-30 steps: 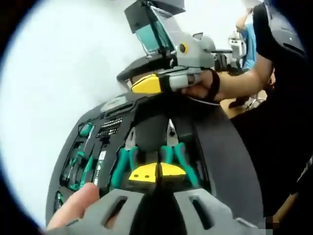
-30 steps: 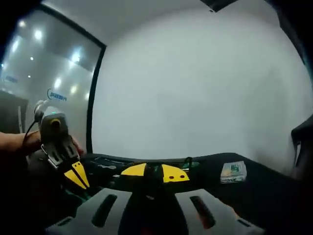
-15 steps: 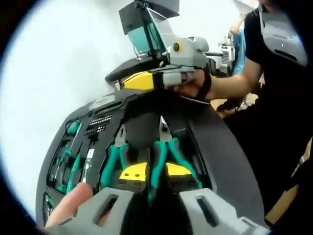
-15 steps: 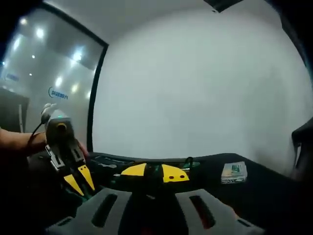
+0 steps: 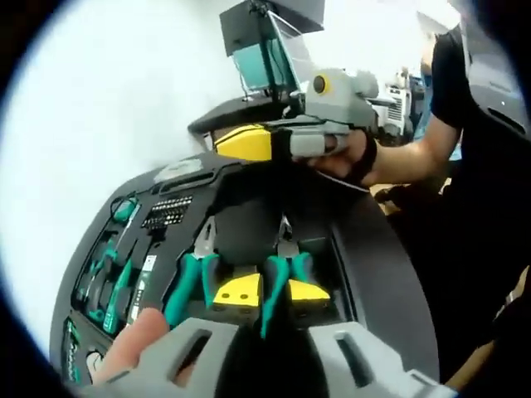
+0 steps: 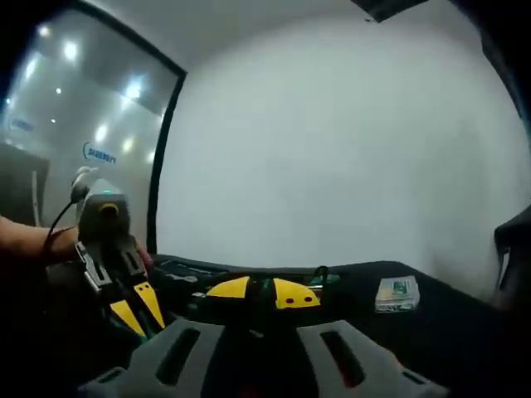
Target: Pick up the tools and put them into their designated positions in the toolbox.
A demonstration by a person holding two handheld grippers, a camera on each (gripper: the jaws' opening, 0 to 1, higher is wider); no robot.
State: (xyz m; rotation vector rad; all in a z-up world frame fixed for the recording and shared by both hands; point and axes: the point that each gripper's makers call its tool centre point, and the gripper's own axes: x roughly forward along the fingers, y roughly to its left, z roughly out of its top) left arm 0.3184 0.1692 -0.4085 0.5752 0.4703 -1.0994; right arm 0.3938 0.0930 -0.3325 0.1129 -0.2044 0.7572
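The left gripper (image 5: pixel 270 292) hangs just above the open toolbox (image 5: pixel 373 274), its yellow-tipped jaws a narrow gap apart with a teal plier handle (image 5: pixel 272 286) running up between them. I cannot tell whether the tips actually press on that handle. Two pairs of teal-handled pliers lie in the tray right ahead of the jaws: one pair (image 5: pixel 192 278) just left of the tips, the other (image 5: pixel 290 264) at and just right of them, steel noses pointing away. Further left of the gripper sit teal screwdrivers (image 5: pixel 112 282) and a rack of bits (image 5: pixel 168 213).

Beyond the toolbox's far edge, the right gripper (image 5: pixel 249 143) is held in a hand (image 5: pixel 348 157). In the right gripper view its yellow tips (image 6: pixel 261 292) stand narrowly apart with nothing between them, over the dark tabletop (image 6: pixel 448 319); a small box (image 6: pixel 397 292) lies well to their right.
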